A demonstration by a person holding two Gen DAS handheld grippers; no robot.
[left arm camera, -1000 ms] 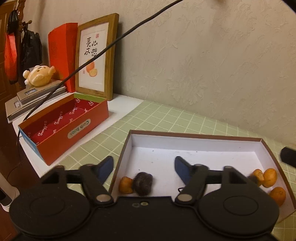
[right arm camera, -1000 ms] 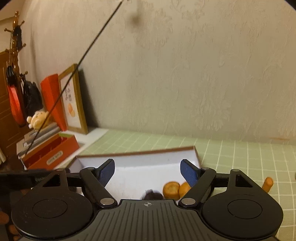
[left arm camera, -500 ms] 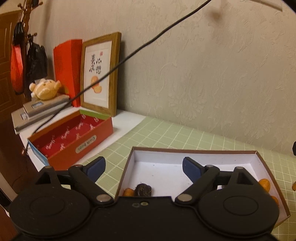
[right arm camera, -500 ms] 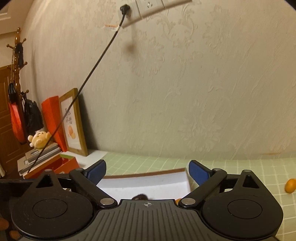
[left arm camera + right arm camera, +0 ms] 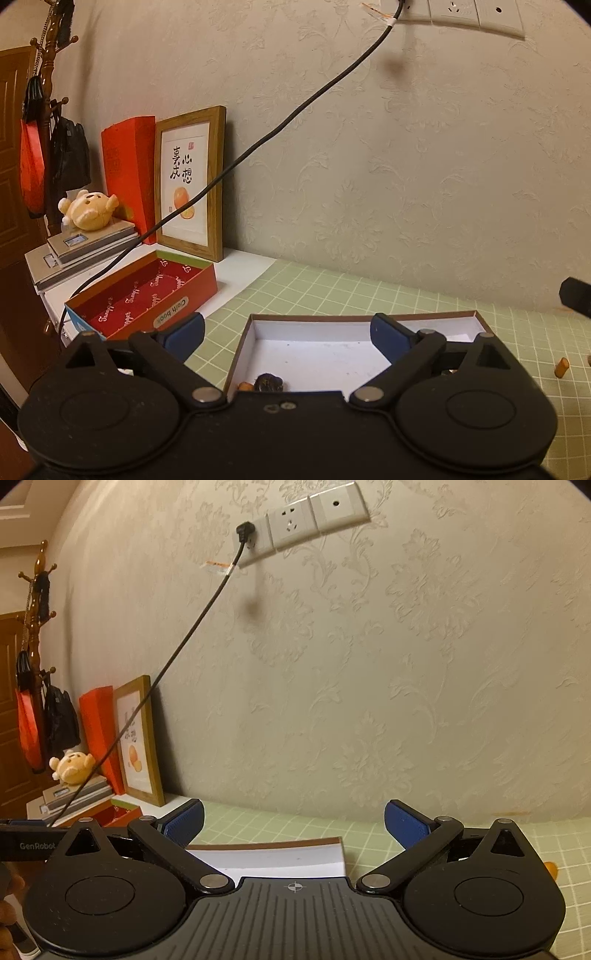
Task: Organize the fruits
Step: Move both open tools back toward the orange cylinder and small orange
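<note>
A white-lined box with brown edges [image 5: 332,360] lies on the green checked mat. A dark fruit [image 5: 269,382] and a bit of an orange fruit [image 5: 245,386] show at its near left corner, mostly hidden behind my left gripper's body. My left gripper [image 5: 286,332] is open and empty, raised above the box's near side. My right gripper [image 5: 293,823] is open and empty, raised high; only the box's far wall [image 5: 273,856] shows below it. A small orange piece [image 5: 562,367] lies on the mat right of the box. An orange fruit edge [image 5: 551,867] peeks out right.
A red open box [image 5: 147,299] labelled "Cloth book" stands left of the mat. Behind it are a framed picture [image 5: 192,184], a red bag [image 5: 127,173], a plush toy [image 5: 88,210] on stacked books, and a coat rack. A black cable [image 5: 258,142] hangs from the wall socket.
Both grippers have risen and tilted up. The box and its fruits have dropped to the bottom of both views, and the wall socket has come into view. Both stay open.
</note>
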